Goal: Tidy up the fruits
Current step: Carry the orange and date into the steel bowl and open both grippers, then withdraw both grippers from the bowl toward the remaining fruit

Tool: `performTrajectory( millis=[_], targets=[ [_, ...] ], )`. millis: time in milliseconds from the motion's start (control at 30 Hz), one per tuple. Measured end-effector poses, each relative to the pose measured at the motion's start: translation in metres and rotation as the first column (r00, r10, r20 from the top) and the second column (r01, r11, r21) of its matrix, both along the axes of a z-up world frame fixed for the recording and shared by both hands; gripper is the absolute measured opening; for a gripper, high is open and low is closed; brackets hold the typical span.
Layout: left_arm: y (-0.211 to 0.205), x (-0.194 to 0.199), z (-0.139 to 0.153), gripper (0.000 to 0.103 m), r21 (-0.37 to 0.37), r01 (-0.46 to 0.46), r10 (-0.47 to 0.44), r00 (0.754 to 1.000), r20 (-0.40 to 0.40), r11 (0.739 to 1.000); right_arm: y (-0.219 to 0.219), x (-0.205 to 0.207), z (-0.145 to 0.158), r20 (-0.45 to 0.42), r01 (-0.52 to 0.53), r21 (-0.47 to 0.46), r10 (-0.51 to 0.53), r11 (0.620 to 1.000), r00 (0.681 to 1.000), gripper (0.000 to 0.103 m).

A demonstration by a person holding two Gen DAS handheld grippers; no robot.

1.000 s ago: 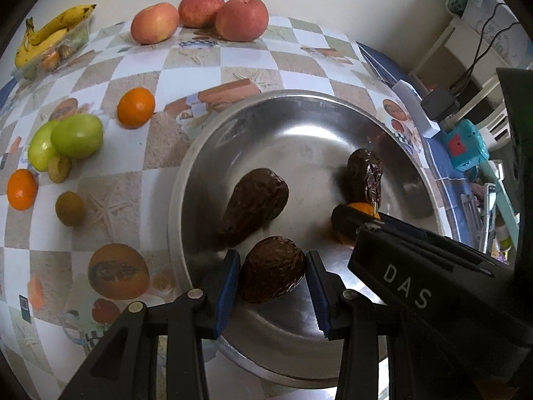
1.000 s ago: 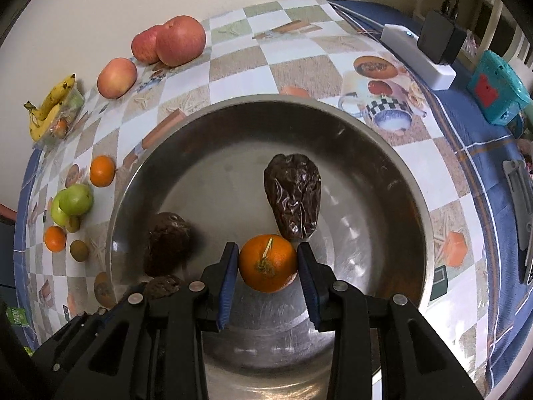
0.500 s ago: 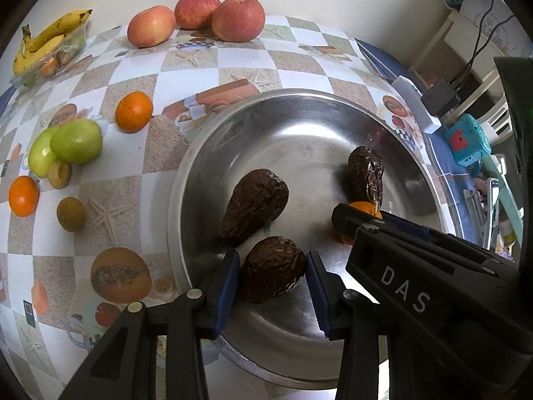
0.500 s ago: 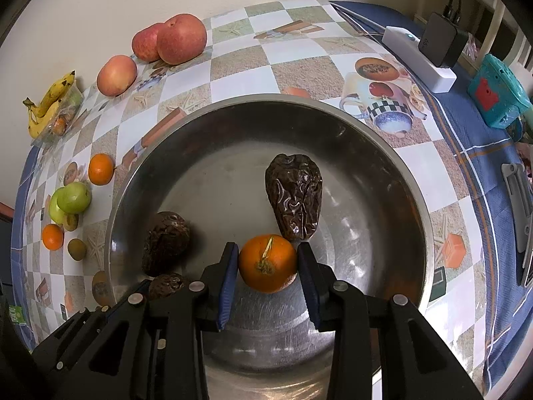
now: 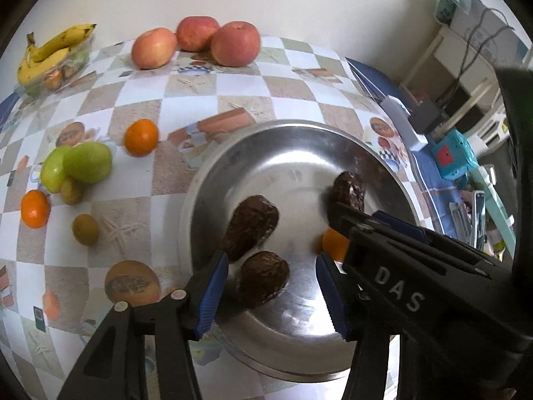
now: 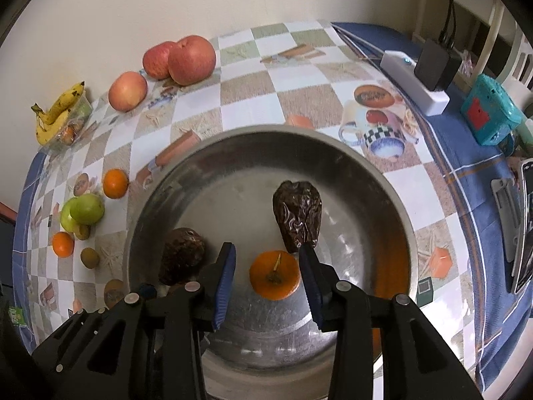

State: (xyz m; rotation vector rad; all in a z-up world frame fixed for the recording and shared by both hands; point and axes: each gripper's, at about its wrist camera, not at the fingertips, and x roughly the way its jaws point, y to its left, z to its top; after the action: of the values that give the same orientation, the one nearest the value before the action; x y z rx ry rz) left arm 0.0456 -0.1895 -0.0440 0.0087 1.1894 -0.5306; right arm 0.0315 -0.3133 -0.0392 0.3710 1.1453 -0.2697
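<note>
Left wrist view. The left tool [image 5: 271, 286] points steeply down into the steel bowl [image 5: 213, 180] on the checkered tabletop [image 5: 200, 80]. Its jaws have just been opening and stand well apart; a dark wrinkled fruit [image 5: 263, 283] lies on the bowl floor between them, with a clear gap to each blue pad. A second dark fruit [image 5: 251, 226] lies just beyond it, touching or nearly so. A third [image 5: 348, 190] lies toward the bowl's right side, partly behind the right tool [image 5: 336, 233], which crosses the frame from the right. An orange [image 5: 333, 243] shows at that tool's tip. Outside the bowl: three apples [image 5: 200, 43] along the wall, bananas [image 5: 50, 53] in a clear tray, two green apples [image 5: 80, 166], two loose oranges [image 5: 141, 137] and two kiwis [image 5: 85, 229].

Right wrist view. The right tool [image 6: 268, 278] is also over the bowl [image 6: 393, 200]. Its jaws have just been opening slightly; the orange [image 6: 274, 280] sits on the bowl floor between them. A gap shows on the left side; at the right pad, contact cannot be told. One dark fruit [image 6: 298, 220] lies just behind the orange, another [image 6: 181, 255] to the left. A white power strip [image 6: 413, 83] and a teal box [image 6: 488, 113] lie on the blue cloth at right.
</note>
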Motion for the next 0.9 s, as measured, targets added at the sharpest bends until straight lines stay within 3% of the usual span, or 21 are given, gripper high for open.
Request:
performTrajectory(
  millis=[167,333,533,667,900],
  targets=[
    [0.016,0.009,0.001,0.059,-0.025,-0.059,0.058,0.998,-0.033,0.998,-0.003,0.0,0.003,0.011,0.013,0.001,-0.013,1.0,1.0,0.041],
    [0.021,0.009,0.009,0.06,0.027,-0.084,0.083,0.996,0.026,0.996,-0.004,-0.003,0.006,0.026,0.026,0.008,-0.027,1.0,0.999,0.041],
    [0.043,0.02,0.008,0.06,0.023,-0.171,0.171,0.985,0.007,0.985,-0.003,-0.003,0.008,0.037,0.028,0.018,-0.028,0.999,0.999,0.041],
    [0.064,0.029,0.008,0.065,0.046,-0.258,0.257,0.966,0.009,0.965,0.0,-0.001,0.006,0.029,0.011,0.029,-0.012,1.0,0.999,0.041],
    [0.109,0.043,0.006,0.073,0.067,-0.419,0.42,0.908,0.007,0.905,0.014,0.003,0.006,0.022,-0.038,0.017,0.037,0.999,0.999,0.041]
  ],
)
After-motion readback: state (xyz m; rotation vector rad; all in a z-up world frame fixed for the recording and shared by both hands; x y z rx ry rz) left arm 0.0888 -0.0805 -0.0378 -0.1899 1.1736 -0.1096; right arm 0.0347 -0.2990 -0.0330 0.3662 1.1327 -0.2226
